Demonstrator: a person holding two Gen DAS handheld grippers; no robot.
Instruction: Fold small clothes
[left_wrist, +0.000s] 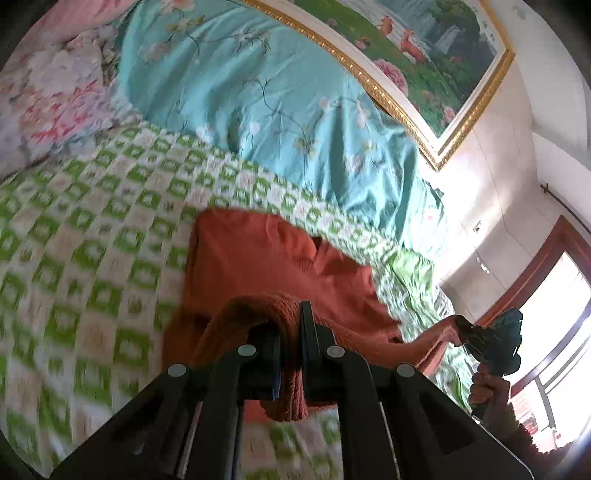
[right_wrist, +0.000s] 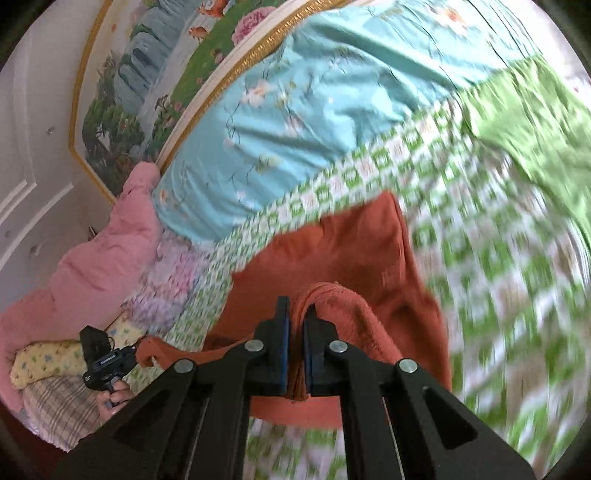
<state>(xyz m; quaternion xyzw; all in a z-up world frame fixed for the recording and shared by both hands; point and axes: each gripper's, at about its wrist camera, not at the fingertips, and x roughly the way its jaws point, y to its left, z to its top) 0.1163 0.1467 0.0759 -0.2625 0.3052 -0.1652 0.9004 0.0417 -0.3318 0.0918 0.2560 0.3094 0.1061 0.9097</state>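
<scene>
While the rust-orange knitted garment (left_wrist: 258, 258) lies with its far part spread on the bed's green-and-white checked cover (left_wrist: 74, 240), its near edge is held up off the bed at two corners. The left tongs (left_wrist: 291, 332) are clamped on a bunched fold of the knit, and the right tongs (right_wrist: 297, 325) are likewise closed on cloth, with the pinched fabric seen hanging down between the pads. From the left wrist view, the right tongs (left_wrist: 461, 330) are seen off to the side, a stretched strip of the orange hem running to them, with a hand (left_wrist: 491, 391) on the grip below. From the right wrist view, the left tongs (right_wrist: 135, 350) are seen in the same way, with the other end of the hem drawn out to them.

The step in hand is judged to be the first fold: the near hem is gripped and raised, ready to be carried over the body of the garment. Beyond it, a turquoise flowered quilt (left_wrist: 258, 92) is heaped against a gilt-framed picture (left_wrist: 424, 48).

For the next move, both corners would need to be carried forward together and kept level, so that the hem stays taut and is laid square onto the far edge. Both grips should be released only once the cloth rests flat, or the loose knit may slump and crease.
</scene>
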